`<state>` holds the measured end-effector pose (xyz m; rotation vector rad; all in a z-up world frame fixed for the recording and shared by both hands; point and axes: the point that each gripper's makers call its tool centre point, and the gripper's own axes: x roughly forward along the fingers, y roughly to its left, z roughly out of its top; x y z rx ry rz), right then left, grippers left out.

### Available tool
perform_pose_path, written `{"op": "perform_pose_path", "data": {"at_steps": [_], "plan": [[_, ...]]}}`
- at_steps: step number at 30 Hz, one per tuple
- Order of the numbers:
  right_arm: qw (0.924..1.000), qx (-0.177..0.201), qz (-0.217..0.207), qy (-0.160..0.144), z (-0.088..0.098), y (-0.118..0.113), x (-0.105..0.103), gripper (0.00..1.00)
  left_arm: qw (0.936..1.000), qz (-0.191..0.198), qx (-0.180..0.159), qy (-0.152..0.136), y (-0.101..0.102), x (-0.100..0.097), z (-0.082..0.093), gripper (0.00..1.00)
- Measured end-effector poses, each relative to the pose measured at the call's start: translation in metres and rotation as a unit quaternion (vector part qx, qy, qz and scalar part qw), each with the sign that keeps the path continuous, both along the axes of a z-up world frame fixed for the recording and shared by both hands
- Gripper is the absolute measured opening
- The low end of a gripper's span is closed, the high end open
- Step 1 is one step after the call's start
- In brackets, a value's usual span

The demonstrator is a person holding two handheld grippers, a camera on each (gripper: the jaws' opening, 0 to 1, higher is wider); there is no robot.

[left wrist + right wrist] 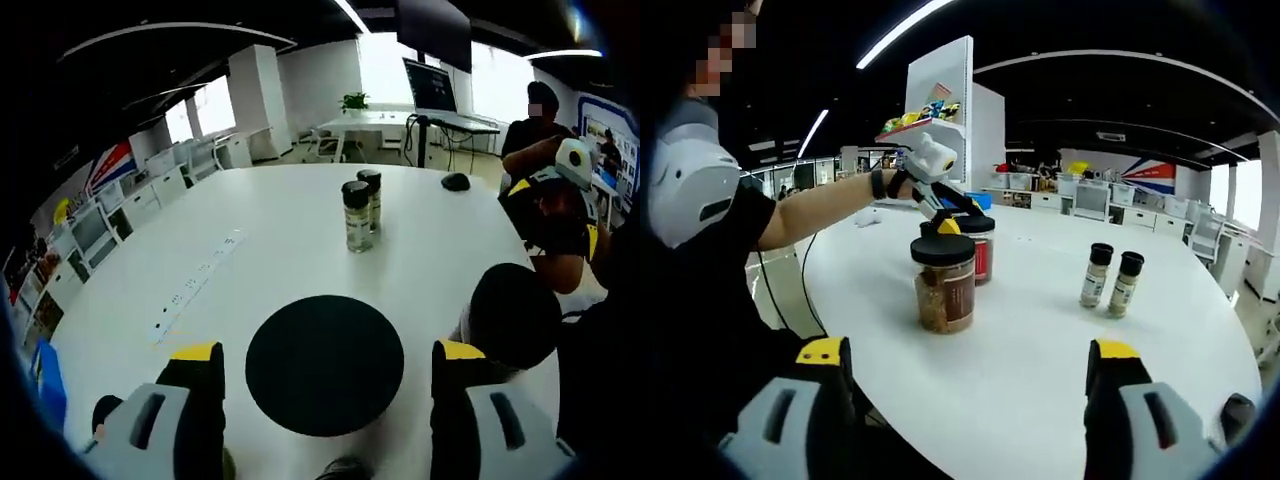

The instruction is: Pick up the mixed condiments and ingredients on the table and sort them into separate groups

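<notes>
In the left gripper view a black-lidded jar (324,364) sits low centre between the released fingers of the left gripper (325,362). Two spice shakers (361,208) stand together farther up the white table (250,260).

In the right gripper view the right gripper (968,360) is spread with nothing held. Centre frame stand a jar of brown contents (944,284) and a red-labelled jar (978,247) behind it.

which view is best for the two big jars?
Right gripper view: the front jar stands fully visible, the rear jar partly hidden behind it. In the left gripper view only black lids show, seen from above.
</notes>
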<state>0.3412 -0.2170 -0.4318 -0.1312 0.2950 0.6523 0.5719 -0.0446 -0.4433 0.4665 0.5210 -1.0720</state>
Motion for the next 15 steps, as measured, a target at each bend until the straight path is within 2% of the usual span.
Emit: {"op": "perform_pose_path", "data": {"at_steps": [4,5,6,15], "plan": [[1.0000,-0.001,-0.002,0.003,-0.0028,-0.0021,-0.0013,0.94,0.9999,0.002,0.009,0.008,-0.0007,-0.0004,-0.0091,0.70],[1.0000,0.000,-0.003,0.004,-0.0031,-0.0028,-0.0013,0.94,0.9998,0.005,0.020,0.005,0.0014,0.0007,-0.0118,0.66],[1.0000,0.001,-0.005,0.004,-0.0034,-0.0037,-0.0011,0.94,0.9997,0.004,0.023,-0.005,0.0014,0.0015,-0.0122,0.66],[1.0000,0.006,-0.001,0.005,-0.0068,-0.0002,-0.0002,0.93,0.9998,0.004,0.020,-0.005,0.0032,-0.0006,-0.0113,0.64]]}}
